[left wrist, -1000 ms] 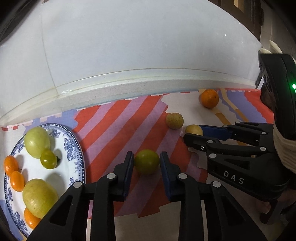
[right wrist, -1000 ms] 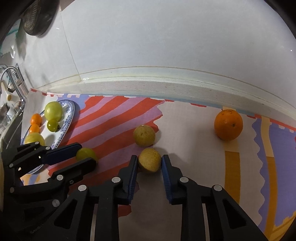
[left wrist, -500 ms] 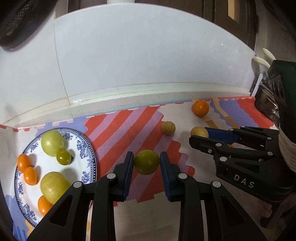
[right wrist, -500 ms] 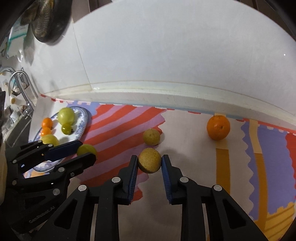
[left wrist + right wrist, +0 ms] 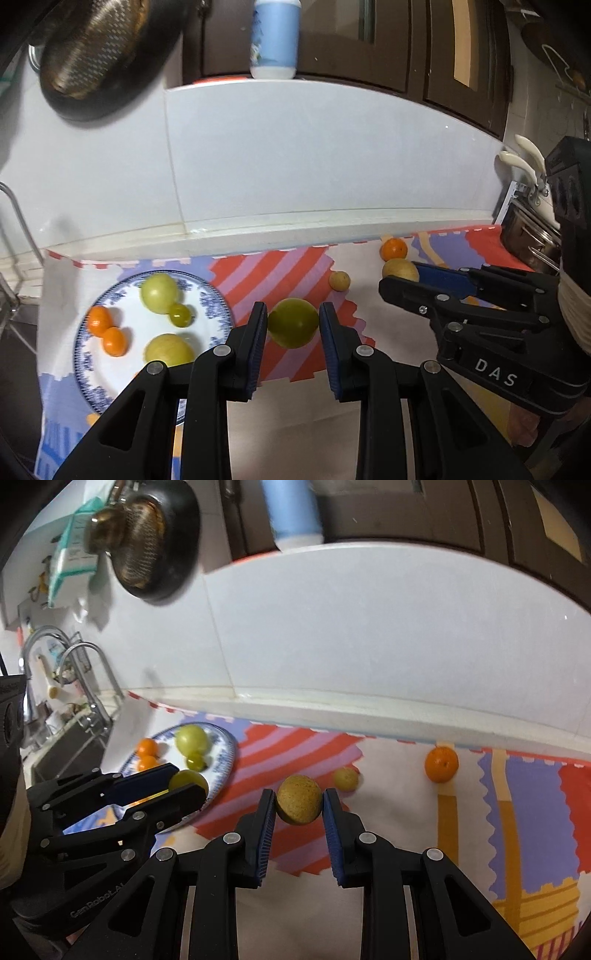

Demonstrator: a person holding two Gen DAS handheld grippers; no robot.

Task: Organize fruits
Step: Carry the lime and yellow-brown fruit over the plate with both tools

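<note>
Left tool [image 5: 293, 326] is clamped on a green fruit [image 5: 293, 322], held clear of the striped mat [image 5: 280, 273] just off the right rim of the blue-patterned plate [image 5: 216, 301].

Right tool [image 5: 299, 805] is clamped on a speckled yellow-brown fruit [image 5: 299, 799], also held above the mat.

The plate sits at the left end of the bench and carries two pale green fruits, a small green one and small orange ones.

Loose on the mat: a small yellow fruit [image 5: 346, 778] mid-bench, and an orange [image 5: 441, 764] near the back edge, toward the right.
</note>
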